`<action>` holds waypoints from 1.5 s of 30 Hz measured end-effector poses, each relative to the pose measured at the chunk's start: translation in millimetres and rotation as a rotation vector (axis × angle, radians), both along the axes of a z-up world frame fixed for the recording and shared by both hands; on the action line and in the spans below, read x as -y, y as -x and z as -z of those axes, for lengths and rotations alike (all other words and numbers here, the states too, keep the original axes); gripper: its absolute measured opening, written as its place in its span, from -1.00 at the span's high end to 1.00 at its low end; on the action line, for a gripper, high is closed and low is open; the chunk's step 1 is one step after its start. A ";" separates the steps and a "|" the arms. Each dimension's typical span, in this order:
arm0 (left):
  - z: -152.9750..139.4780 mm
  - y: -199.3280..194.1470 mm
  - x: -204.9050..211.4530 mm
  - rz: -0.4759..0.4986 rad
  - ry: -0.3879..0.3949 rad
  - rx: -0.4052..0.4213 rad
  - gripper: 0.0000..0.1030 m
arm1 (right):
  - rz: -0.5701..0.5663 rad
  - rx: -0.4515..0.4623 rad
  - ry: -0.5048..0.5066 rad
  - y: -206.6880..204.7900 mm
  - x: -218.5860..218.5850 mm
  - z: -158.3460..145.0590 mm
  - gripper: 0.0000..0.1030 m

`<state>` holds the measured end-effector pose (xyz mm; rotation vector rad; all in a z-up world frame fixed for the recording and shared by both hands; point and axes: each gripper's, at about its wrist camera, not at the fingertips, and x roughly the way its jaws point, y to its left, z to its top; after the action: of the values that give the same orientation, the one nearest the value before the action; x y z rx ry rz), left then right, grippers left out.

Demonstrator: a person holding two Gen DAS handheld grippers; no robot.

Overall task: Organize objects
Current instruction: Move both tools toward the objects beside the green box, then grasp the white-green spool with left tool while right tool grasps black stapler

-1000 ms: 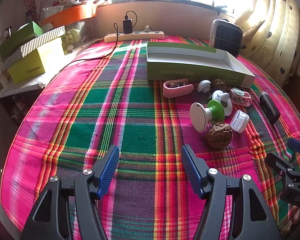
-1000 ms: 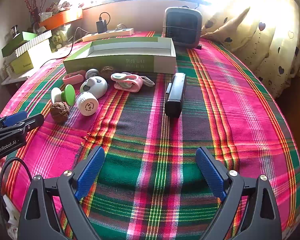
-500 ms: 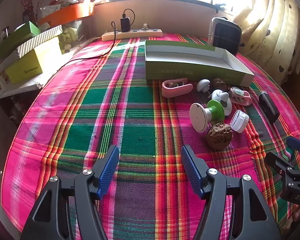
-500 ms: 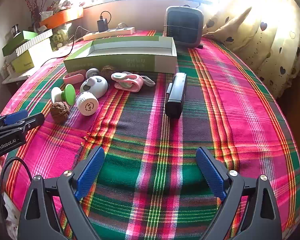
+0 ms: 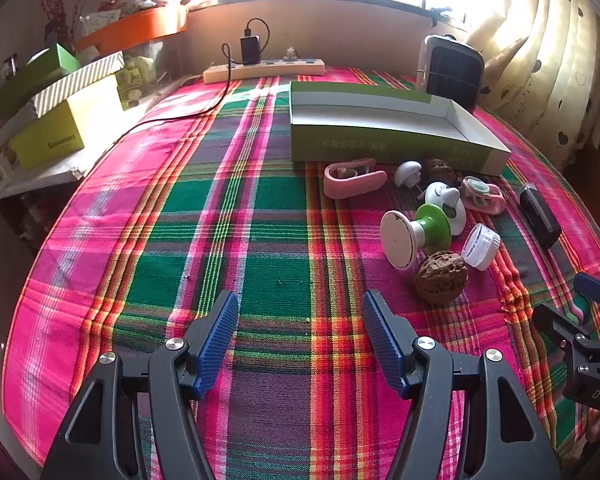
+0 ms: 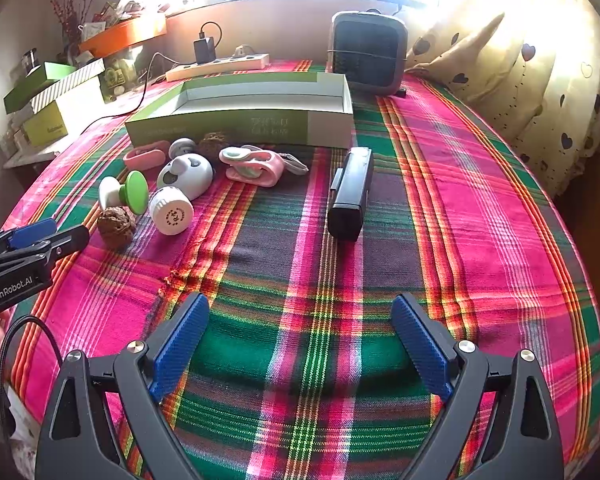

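- We see a big table with a bright checked cloth; it fills both views.
- The long green box sits at 12 o'clock in the right view; its inside looks bare, so we think nothing is put away yet.
- A grey fan stands just behind the box, at 1 o'clock.
- Our right gripper is at 6 o'clock; its blue fingers are spread wide and hold nothing.
- Our left gripper is low in its own view; its fingers are spread too, with nothing between them.
- The black stick thing lies by itself, in front of the box, at 12 o'clock from our right gripper.
- The small things lie in a bunch at 10 o'clock in the right view, in front of the box: a pink clip, a white round toy, a green and white knob, a white cap, and a brown walnut.
- All of them are out on the cloth; we guess the job has hardly begun, and every piece must go into the box.
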<state>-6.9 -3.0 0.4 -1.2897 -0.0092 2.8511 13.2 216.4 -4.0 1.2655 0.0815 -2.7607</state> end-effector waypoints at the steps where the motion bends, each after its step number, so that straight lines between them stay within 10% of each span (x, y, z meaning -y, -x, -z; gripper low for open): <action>1: 0.1 -0.3 -0.3 0.000 -0.001 0.000 -0.23 | 0.000 0.000 0.000 0.3 0.1 -0.1 -0.80; 26: -27.0 27.6 -3.5 0.152 -0.238 0.046 -0.22 | 0.015 0.029 0.037 33.8 -29.3 -9.4 -0.79; 45: -14.4 64.3 -32.2 0.163 -0.168 0.202 -0.18 | -0.002 0.076 -0.004 70.9 -25.1 -4.6 -0.67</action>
<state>-71.2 29.1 14.8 -1.4624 -0.1352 2.5153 -57.7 241.5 0.6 1.3691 0.0829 -2.7082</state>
